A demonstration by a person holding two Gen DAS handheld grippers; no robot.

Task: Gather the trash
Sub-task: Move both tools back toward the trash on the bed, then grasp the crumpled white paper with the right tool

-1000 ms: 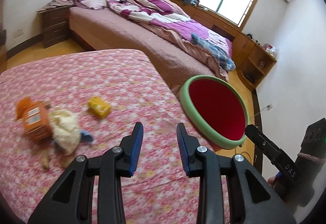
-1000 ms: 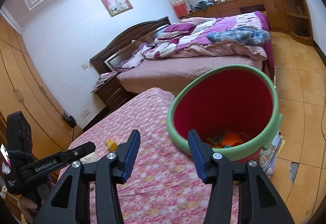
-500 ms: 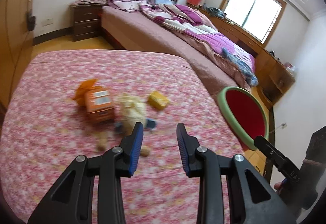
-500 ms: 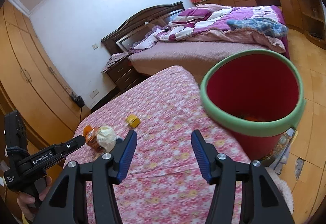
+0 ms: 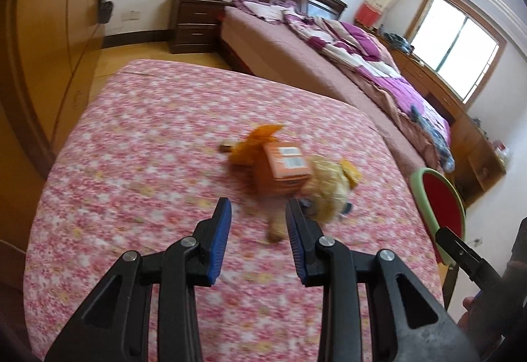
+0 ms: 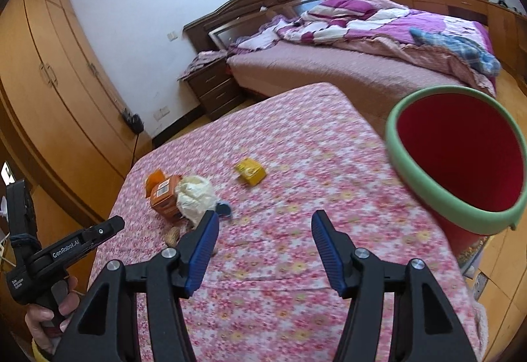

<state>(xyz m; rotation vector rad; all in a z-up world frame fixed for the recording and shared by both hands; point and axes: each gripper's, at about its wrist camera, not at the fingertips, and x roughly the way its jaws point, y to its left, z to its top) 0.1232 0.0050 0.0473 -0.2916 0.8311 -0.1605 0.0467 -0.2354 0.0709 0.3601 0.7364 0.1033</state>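
Both claws are hovering with jaws apart and empty, the right claw [image 6: 265, 245] having just been widening. The left claw [image 5: 258, 242] is nearing the trash pile [image 5: 290, 171] lying on the floral bed [image 5: 138, 144]; the red bin [image 6: 461, 158] is standing right.

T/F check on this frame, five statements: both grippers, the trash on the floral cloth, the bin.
1. Both grippers, left gripper and right gripper, hold nothing. True.
2. The yellow packet lies inside the bin. False: it lies on the floral cloth.
3. The orange box touches the crumpled paper. True.
4. The bin has a blue rim. False: green rim, red inside.
5. The right gripper is shut. False: its jaws stand apart and have just been opening.
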